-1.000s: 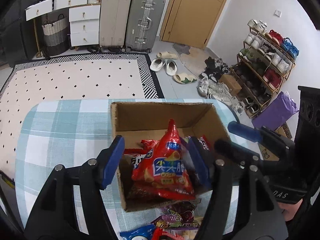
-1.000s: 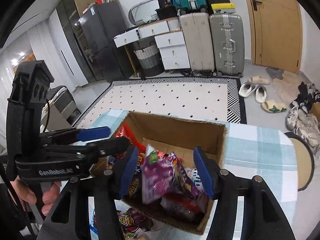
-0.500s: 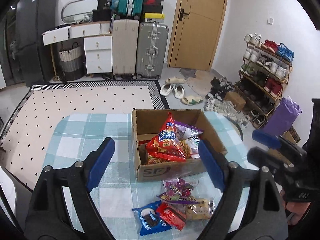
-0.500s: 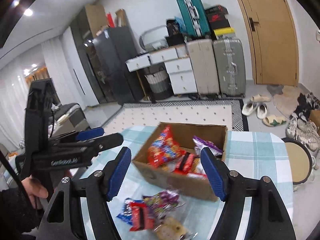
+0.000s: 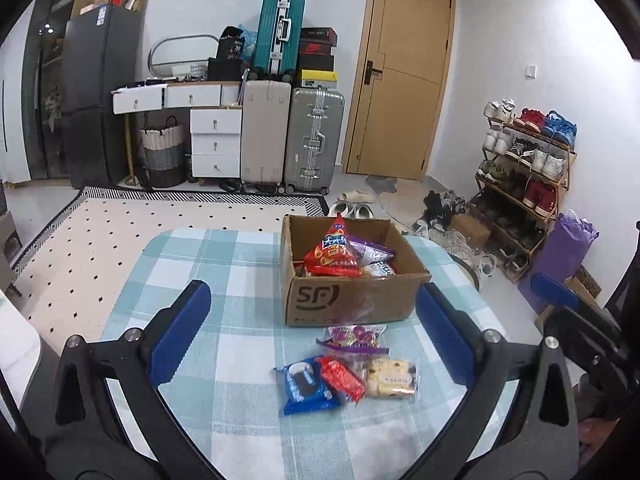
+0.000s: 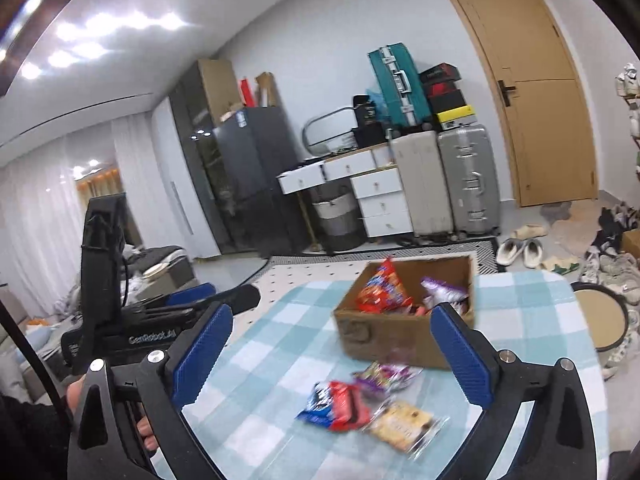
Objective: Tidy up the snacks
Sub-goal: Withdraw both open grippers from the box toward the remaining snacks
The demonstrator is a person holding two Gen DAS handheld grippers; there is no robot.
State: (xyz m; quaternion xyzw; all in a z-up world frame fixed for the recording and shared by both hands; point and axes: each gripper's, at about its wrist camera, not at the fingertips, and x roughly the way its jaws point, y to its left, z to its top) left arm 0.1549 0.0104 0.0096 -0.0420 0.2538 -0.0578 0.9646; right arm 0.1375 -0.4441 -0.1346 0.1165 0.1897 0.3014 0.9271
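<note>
A cardboard box (image 5: 348, 300) marked SF stands on the checked tablecloth (image 5: 224, 280). Inside it, a red chips bag (image 5: 332, 252) stands upright beside a purple bag (image 5: 372, 250). In front of the box lie a purple candy bag (image 5: 354, 338), a blue cookie pack (image 5: 306, 386), a red pack (image 5: 342, 378) and a yellow pack (image 5: 392, 378). My left gripper (image 5: 312, 287) hangs back from the box, its jaws opening wide with nothing between them. My right gripper (image 6: 332, 312) is likewise drawn back and opening, empty, with the box (image 6: 384, 336) and the blurred loose packs (image 6: 348, 400) ahead of it.
A round stool (image 6: 600, 320) stands off the table's right side. A shoe rack (image 5: 524, 168) and loose shoes fill the right of the room. Suitcases (image 5: 316, 140) and drawers line the back wall, behind a dotted rug (image 5: 120, 240).
Both grippers let go of their bags over the box, pulled back and upward, and spread their jaws. The red chips bag and the purple bag now rest in the box.
</note>
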